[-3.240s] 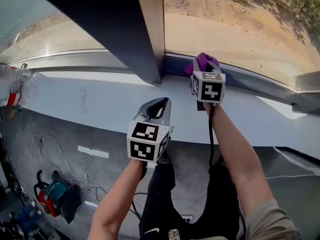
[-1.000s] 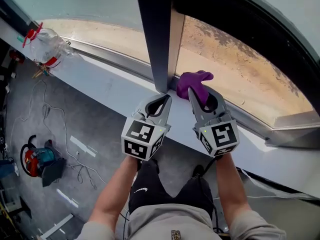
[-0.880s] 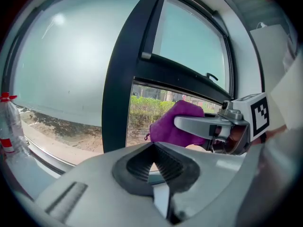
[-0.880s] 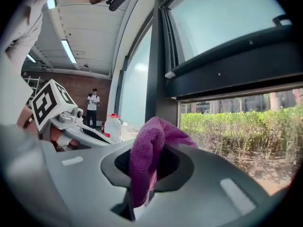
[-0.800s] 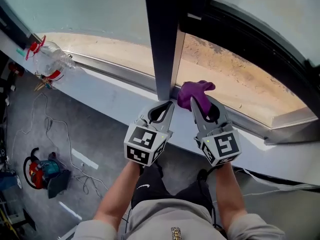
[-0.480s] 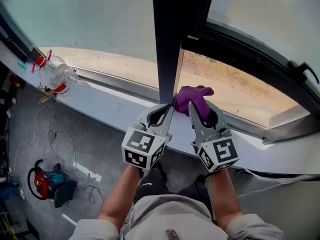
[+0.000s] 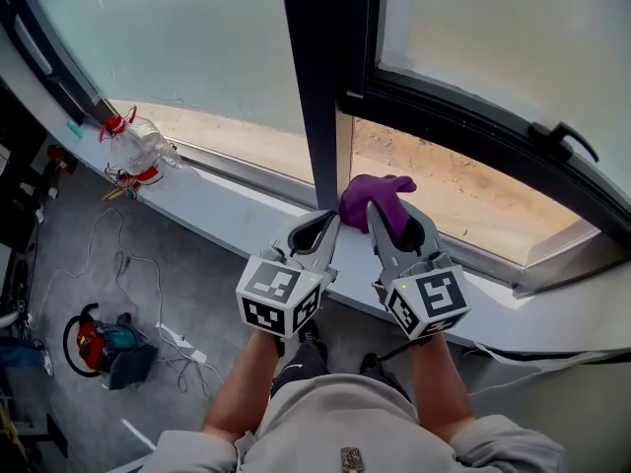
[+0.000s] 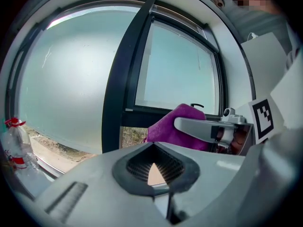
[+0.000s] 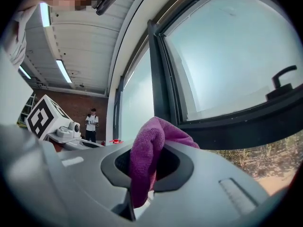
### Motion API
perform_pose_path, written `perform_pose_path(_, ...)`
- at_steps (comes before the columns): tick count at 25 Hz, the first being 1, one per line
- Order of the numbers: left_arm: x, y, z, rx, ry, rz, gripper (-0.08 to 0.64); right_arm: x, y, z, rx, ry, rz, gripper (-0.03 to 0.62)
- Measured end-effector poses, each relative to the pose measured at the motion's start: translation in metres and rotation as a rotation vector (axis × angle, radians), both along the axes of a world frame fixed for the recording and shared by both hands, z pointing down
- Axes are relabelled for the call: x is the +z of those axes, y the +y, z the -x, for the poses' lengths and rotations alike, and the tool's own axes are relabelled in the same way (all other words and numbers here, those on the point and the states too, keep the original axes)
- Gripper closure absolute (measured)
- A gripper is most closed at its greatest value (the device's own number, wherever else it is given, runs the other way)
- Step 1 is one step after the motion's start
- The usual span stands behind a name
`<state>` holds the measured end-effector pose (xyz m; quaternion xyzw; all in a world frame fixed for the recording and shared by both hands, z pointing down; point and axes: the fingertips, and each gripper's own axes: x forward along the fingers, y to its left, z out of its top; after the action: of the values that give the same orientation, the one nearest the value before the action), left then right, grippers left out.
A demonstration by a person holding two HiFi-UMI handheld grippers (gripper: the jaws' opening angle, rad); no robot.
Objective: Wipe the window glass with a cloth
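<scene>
My right gripper (image 7: pixel 383 215) is shut on a purple cloth (image 7: pixel 375 195), which bunches out past the jaw tips just above the white sill (image 7: pixel 222 215). It hangs close to the foot of the dark mullion (image 7: pixel 320 77), between the left glass pane (image 7: pixel 197 37) and the right pane (image 7: pixel 493 37). In the right gripper view the cloth (image 9: pixel 147 160) fills the jaw opening of that gripper (image 9: pixel 154 148). My left gripper (image 7: pixel 325 227) is shut and empty, close beside the right one. In the left gripper view, the cloth (image 8: pixel 173 126) shows beyond my left gripper (image 8: pixel 155 148).
A clear plastic bottle (image 7: pixel 136 146) with a red cap lies on the sill at the left. A black window handle (image 7: pixel 569 138) sits on the right frame. Cables and a red-and-teal tool (image 7: pixel 99 343) lie on the floor below. A person (image 9: pixel 91 124) stands far back in the room.
The right gripper has drawn back from the glass's lower edge to beside the left gripper, still gripping the cloth. The head view has tilted up, showing more glass.
</scene>
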<state>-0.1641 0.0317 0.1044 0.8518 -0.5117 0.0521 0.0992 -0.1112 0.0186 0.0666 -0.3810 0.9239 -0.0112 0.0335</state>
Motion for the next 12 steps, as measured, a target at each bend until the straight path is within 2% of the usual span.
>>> perform_pose_path(5, -0.012, 0.027, -0.03, -0.016, -0.009, -0.008, 0.56, -0.022, 0.027, -0.025, -0.043, -0.053, -0.033, 0.522)
perform_pose_path(12, -0.03, 0.053, -0.058, -0.033, -0.021, -0.034, 0.56, -0.036, 0.05, -0.054, -0.052, -0.027, -0.06, 0.522)
